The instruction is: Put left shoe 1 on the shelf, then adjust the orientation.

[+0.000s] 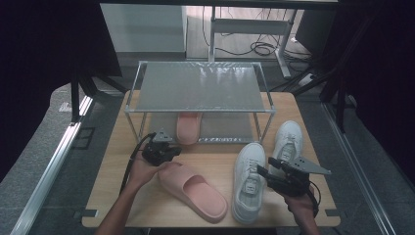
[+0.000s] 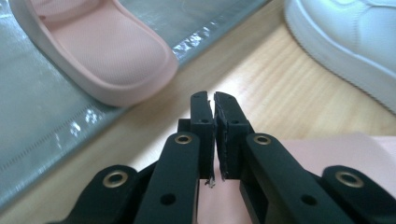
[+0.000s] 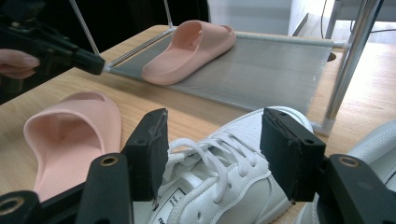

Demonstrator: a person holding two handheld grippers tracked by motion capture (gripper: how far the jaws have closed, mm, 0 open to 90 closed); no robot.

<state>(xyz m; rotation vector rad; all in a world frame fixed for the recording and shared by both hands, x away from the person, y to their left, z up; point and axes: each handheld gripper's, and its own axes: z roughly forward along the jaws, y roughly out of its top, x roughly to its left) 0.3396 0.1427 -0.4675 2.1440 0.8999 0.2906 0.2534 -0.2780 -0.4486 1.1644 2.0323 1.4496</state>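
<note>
One pink slipper [image 1: 195, 188] lies on the wooden table, toe toward the front. Its mate [image 1: 188, 127] rests on the lower shelf of a metal rack [image 1: 195, 85]; it is also in the left gripper view [image 2: 107, 51]. My left gripper [image 1: 171, 152] hovers over the heel of the table slipper [image 2: 336, 149]. Its jaws stand together [image 2: 214, 100] with only a hairline slit and nothing between them. My right gripper [image 3: 212, 140] is open, its pads either side of the laces of a white sneaker [image 3: 219, 182] without touching it. A second white sneaker [image 1: 288, 139] stands just right of it.
The rack's upper shelf is bare mesh and overhangs the lower shelf [image 2: 37, 121]. A rack leg [image 3: 345, 70] stands close behind the sneakers. Bare wood shows between the rack front and the shoes. Cables lie on the floor beyond the table.
</note>
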